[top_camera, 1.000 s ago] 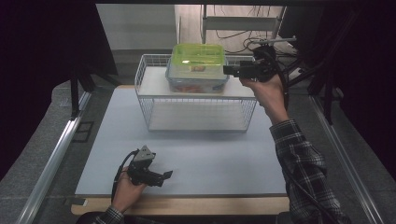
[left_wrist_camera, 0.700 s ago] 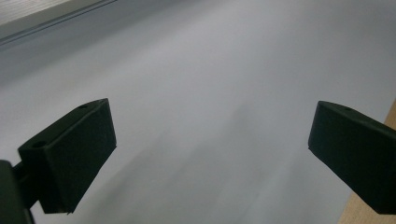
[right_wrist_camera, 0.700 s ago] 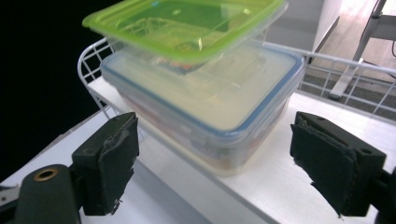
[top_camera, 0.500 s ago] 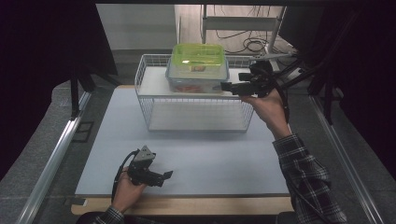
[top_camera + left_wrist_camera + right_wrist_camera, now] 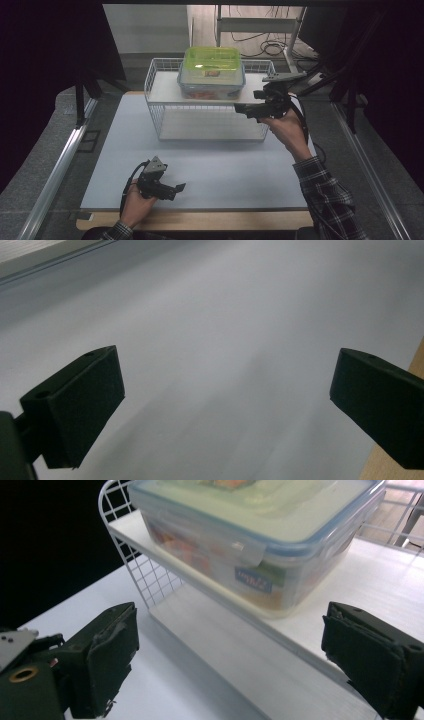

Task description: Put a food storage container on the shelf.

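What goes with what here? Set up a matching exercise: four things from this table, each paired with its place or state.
Things:
1. food box
2. wire rack
3. left gripper
4. right gripper

Places or states:
A. open, low over the white mat near the table's front edge
B. on the rack's upper shelf, green lid on
C. stands at the back of the mat
D. open, held by the rack's right end

Pairs: 1-B, 2-C, 3-A, 4-D

The left claw [image 5: 225, 415] hangs wide apart over the bare grey mat [image 5: 225, 315].
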`<state>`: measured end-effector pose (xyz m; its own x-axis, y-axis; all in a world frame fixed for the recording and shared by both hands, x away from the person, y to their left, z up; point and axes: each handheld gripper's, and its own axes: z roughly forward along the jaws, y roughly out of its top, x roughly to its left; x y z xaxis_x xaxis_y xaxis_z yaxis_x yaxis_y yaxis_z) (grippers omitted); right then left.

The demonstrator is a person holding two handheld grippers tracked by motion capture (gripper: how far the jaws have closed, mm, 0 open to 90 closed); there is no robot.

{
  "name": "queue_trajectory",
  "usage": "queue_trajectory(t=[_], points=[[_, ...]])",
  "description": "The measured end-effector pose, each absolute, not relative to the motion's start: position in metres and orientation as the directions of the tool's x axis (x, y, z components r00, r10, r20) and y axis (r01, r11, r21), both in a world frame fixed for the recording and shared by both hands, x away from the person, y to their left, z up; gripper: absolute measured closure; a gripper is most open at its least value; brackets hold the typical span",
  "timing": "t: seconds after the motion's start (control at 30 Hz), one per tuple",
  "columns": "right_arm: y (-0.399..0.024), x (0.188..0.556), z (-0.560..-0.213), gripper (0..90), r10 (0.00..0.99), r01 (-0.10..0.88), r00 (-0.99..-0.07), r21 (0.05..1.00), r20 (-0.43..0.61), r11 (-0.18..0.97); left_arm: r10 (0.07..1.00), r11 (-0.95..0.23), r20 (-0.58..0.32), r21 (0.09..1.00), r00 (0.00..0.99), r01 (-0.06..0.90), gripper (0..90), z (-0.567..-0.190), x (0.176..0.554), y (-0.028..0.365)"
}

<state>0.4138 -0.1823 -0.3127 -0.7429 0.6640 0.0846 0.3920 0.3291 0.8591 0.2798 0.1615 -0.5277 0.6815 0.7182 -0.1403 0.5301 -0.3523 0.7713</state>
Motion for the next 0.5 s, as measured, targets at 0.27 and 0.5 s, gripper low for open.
queue_trajectory(t=[0.27, 0.5], points=[[-0.184, 0.406, -0.327, 4.8, 0.657, 0.388, -0.75, 0.853, 0.072, 0.349, 0.711, -0.347, -0.142, 0.781, 0.688, 0.519, 1.0, -0.527, 0.279, 0.161], [-0.185, 0.399, -0.342, 2.1, 0.656, 0.376, -0.754, 0.847, 0.043, 0.376, 0.706, -0.335, -0.152, 0.789, 0.692, 0.516, 1.0, -0.527, 0.279, 0.162]])
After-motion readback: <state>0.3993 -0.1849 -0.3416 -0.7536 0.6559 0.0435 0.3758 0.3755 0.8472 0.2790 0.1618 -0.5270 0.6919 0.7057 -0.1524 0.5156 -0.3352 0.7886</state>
